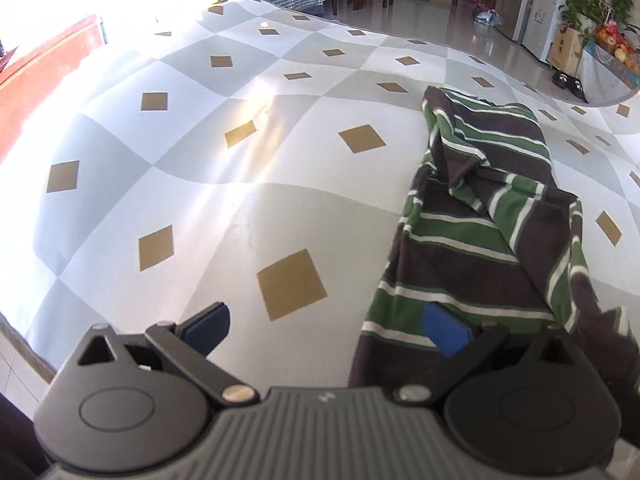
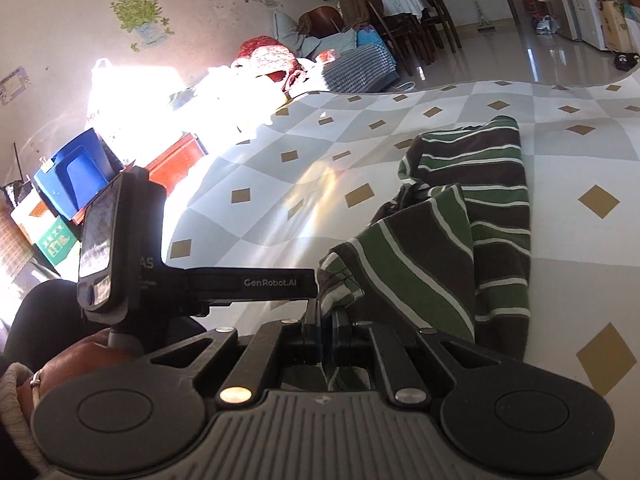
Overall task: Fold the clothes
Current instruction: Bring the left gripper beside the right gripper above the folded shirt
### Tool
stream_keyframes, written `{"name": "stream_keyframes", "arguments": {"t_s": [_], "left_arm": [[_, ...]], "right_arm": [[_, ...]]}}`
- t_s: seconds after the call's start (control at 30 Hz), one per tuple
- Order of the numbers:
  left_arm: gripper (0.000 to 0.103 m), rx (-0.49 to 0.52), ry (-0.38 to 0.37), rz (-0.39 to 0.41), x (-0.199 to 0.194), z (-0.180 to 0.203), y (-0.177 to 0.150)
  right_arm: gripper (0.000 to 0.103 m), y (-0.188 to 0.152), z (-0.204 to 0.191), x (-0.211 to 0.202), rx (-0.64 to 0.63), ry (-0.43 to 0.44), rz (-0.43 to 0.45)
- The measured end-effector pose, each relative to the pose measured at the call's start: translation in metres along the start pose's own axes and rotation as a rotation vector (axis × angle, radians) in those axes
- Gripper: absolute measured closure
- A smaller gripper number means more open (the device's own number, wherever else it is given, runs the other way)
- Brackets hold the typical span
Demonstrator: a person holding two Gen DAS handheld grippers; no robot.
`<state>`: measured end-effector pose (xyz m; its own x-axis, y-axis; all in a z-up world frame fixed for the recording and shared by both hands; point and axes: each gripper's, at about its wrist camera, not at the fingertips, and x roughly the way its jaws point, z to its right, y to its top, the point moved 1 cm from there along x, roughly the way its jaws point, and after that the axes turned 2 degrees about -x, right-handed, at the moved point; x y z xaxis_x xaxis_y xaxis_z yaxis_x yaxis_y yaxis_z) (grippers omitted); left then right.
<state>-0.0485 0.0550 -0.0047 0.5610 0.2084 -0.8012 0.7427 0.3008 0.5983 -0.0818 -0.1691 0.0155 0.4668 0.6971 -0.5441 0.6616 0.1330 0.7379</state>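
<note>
A brown, green and white striped garment (image 1: 492,216) lies crumpled on the checked table cover (image 1: 240,152), stretching from mid right toward the near edge. My left gripper (image 1: 326,332) is open just above the cover, its right blue pad (image 1: 446,330) over the garment's near hem, its left pad over bare cover. In the right wrist view the striped garment (image 2: 460,220) runs from the middle down to my right gripper (image 2: 326,336), which is shut on a lifted fold of its near edge. The left gripper's body (image 2: 120,240) shows at the left, held by a hand (image 2: 76,364).
The grey-and-white cover with gold diamonds (image 2: 320,184) spreads wide to the left and beyond the garment. A wooden cabinet (image 1: 44,68) and a blue bin (image 2: 72,172) stand off the left side. Chairs (image 2: 400,16), a fridge (image 1: 548,12) and shiny floor lie beyond the far edge.
</note>
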Motion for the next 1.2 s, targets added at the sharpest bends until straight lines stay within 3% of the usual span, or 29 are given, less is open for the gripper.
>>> {"name": "stream_keyframes", "arguments": {"t_s": [0.13,0.27,0.47,0.67,0.73,0.87,0.93,1.2], "left_arm": [[0.000,-0.066,0.069,0.073,-0.014,-0.022,0.009],[0.000,-0.098,0.111,0.109,-0.024,-0.037,0.013],[0.000,-0.069,0.092,0.081,-0.021,-0.034,0.008],[0.000,-0.035,0.041,0.070,-0.020,-0.022,0.005],[0.000,-0.024,0.027,0.065,-0.019,-0.017,0.004],[0.000,-0.031,-0.072,0.041,-0.013,-0.008,0.005],[0.000,-0.011,-0.111,0.038,-0.010,-0.001,0.006],[0.000,0.116,-0.288,0.099,-0.006,0.031,0.018]], "right_arm": [[0.097,-0.012,-0.027,0.020,-0.094,0.094,-0.064],[0.097,-0.025,-0.036,0.042,-0.134,0.129,-0.120],[0.093,-0.040,-0.038,0.066,-0.185,0.149,-0.212],[0.079,-0.053,-0.042,0.075,-0.242,0.187,-0.326],[0.077,-0.053,-0.039,0.071,-0.248,0.169,-0.318],[0.074,-0.048,-0.027,0.063,-0.219,0.120,-0.277],[0.074,-0.044,-0.018,0.059,-0.190,0.060,-0.245],[0.071,-0.030,0.009,0.046,-0.082,-0.115,-0.173]]}}
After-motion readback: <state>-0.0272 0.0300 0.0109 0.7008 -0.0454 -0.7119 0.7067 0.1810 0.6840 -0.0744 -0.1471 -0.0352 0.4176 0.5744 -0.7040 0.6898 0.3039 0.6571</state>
